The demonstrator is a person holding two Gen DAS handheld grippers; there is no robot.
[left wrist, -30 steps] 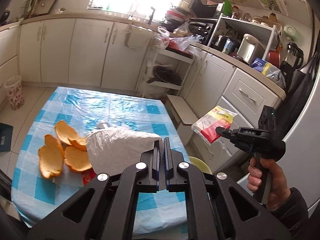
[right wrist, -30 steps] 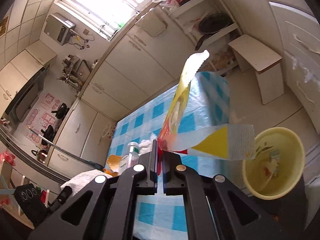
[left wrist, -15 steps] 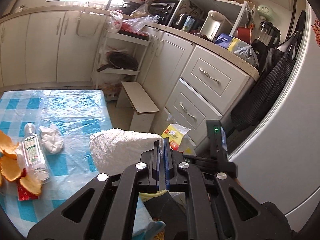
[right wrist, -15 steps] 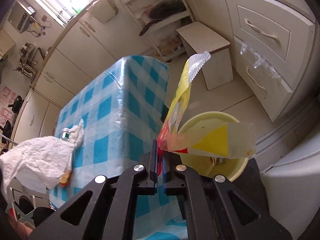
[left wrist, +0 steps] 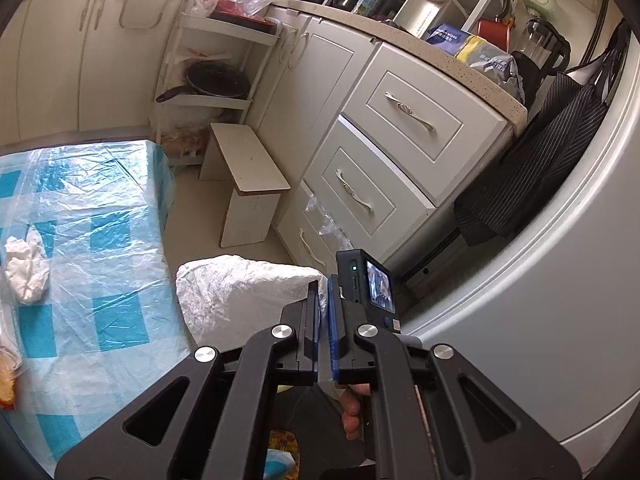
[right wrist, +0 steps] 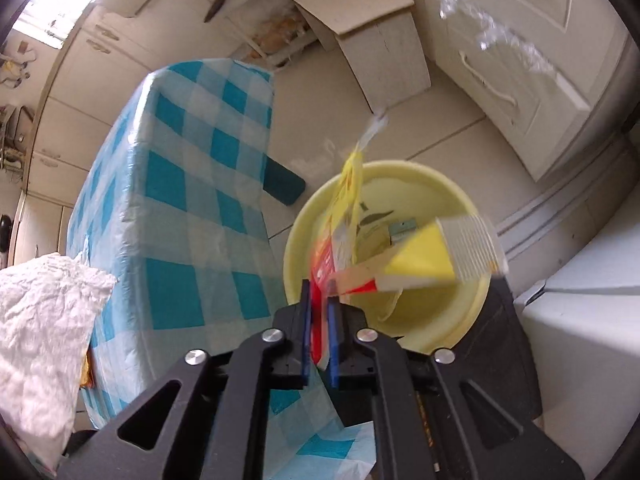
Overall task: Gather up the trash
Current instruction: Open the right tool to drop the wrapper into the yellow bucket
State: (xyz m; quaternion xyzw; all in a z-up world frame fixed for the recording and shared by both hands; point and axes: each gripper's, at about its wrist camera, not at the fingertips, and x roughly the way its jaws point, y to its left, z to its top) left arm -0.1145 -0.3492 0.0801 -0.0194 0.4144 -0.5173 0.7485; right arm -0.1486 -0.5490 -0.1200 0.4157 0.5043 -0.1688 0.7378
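Right tool (right wrist: pixel 319 304): blue-padded fingers set narrow, with a small gap showing, the red end of a yellow-and-red plastic snack wrapper (right wrist: pixel 404 264) between them. Whether the pads still pinch it, cannot tell. Wrapper hangs directly over the round pale-yellow plastic bin (right wrist: pixel 460 200) on the floor beside the blue-and-white checked surface (right wrist: pixel 172 216).

Left tool (left wrist: pixel 323 304): fingers closed on a crumpled white paper sheet (left wrist: pixel 240 292), held off the surface edge. A crumpled white tissue (left wrist: pixel 26 268) lies on the surface.
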